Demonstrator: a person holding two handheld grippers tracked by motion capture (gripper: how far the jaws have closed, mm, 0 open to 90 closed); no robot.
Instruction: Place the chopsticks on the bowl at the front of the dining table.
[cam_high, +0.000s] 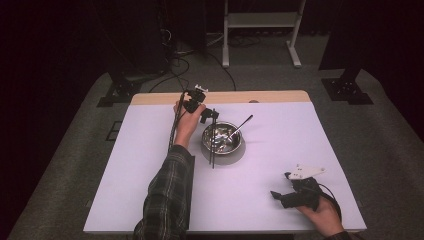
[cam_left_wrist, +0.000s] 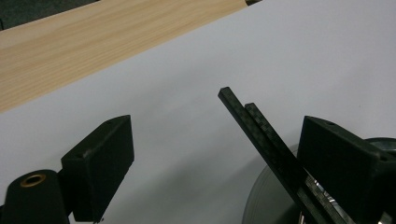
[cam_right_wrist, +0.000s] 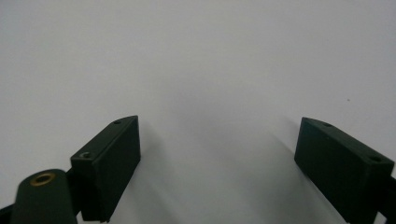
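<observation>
Now the left gripper (cam_high: 209, 116) hovers just above centre of the high view, at the upper-left rim of the metal bowl (cam_high: 222, 138), its jaws spread wide and gripping nothing. A pair of black chopsticks (cam_high: 213, 145) lies across the bowl's left rim; in the left gripper view they (cam_left_wrist: 261, 133) run up just beside the right-hand jaw. A spoon (cam_high: 241, 126) leans out upper right. Lower right, the right gripper (cam_high: 280, 196) rests released on the white table (cam_high: 150, 175).

Black chopsticks (cam_high: 213, 145) across metal bowl (cam_high: 221, 138), spoon (cam_high: 240, 126) seemingly inside.
</observation>
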